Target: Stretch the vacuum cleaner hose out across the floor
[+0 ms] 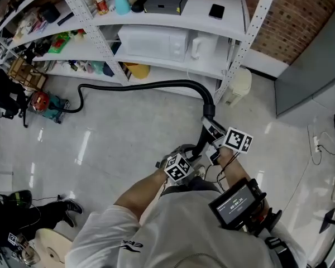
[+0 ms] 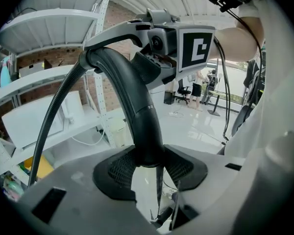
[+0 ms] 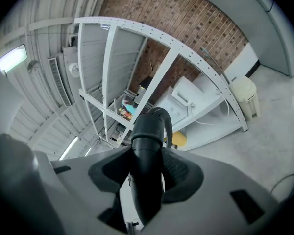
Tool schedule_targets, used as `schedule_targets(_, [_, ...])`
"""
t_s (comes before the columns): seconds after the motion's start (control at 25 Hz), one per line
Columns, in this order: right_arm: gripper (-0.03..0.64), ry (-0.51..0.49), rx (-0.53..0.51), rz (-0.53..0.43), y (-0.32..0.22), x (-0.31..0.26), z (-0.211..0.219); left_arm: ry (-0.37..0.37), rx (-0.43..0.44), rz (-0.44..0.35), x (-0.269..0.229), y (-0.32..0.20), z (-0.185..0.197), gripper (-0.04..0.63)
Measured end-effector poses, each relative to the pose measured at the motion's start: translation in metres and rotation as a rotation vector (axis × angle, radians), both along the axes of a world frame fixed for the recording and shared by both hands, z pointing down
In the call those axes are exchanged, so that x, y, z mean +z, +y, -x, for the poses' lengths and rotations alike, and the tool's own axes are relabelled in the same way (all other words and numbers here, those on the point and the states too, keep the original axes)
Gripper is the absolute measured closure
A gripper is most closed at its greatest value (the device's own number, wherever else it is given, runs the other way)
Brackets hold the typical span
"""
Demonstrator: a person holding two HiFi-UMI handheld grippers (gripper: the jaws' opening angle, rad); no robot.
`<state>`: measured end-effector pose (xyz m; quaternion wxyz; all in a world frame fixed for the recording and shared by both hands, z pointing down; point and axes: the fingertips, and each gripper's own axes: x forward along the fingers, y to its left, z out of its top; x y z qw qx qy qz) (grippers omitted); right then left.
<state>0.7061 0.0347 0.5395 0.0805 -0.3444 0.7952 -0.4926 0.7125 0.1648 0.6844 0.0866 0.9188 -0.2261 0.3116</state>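
Above the floor [image 1: 117, 138], left hand-held gripper [image 2: 148, 166] and right hand-held gripper [image 3: 146, 173] both clamp the black vacuum hose [image 1: 156, 85] near its rigid end.

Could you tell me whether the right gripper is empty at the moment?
No, the right gripper is shut on the vacuum hose, with the hose's black rigid end between its pads.
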Motion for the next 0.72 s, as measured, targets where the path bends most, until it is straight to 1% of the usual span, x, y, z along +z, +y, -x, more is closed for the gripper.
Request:
schedule_targets(0.16, [0.443,0.014,0.046,0.011,0.013,0.004,-0.02,0.01,0.048,0.014,0.002,0.015,-0.016,0.422])
schedule_targets(0.44, [0.442,0.041,0.082,0.025,0.034,0.011,-0.061,0.027,0.099,0.033,0.007,0.039,-0.056,0.422])
schedule_targets(0.6, [0.443,0.043,0.084,0.04,0.044,0.019,-0.09,0.024,0.116,0.05,0.013,0.051,-0.085,0.422])
schedule_targets(0.72, [0.442,0.042,0.073,0.048,0.054,0.025,-0.113,0.019,0.109,0.061,0.018,0.062,-0.109,0.422])
